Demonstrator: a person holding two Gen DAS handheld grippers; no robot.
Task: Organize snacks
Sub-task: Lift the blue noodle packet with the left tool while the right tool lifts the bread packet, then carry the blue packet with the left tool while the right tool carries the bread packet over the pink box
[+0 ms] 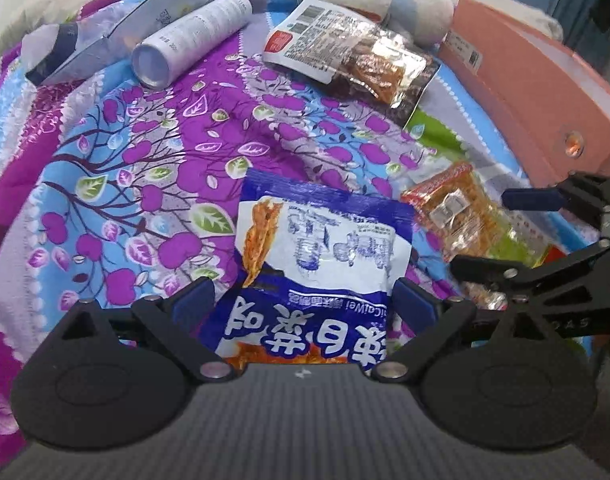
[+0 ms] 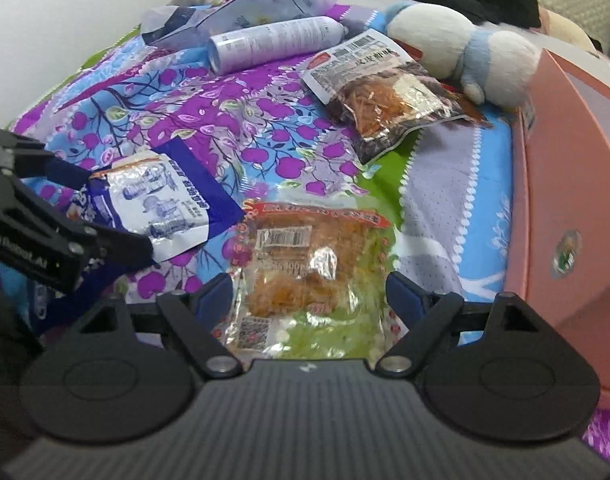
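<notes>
Left wrist view: blue snack bag (image 1: 317,248) lies between my wide-open left gripper (image 1: 305,304) jaws; my right gripper (image 2: 311,294), tilted downward, straddles the orange snack pack (image 2: 305,264), jaws apart.

Both wrist views close, angled down over the bedspread (image 1: 153,128), side by side, sharing the same snack packets

Your left gripper (image 1: 303,304) hangs wide open over the blue-and-white snack bag (image 1: 313,256) on the floral bedspread (image 1: 153,152), its pads either side without pressing. To its right, your right gripper (image 1: 501,236) stands open over the orange snack packet (image 1: 461,216) beside the pink box (image 1: 537,80).
</notes>
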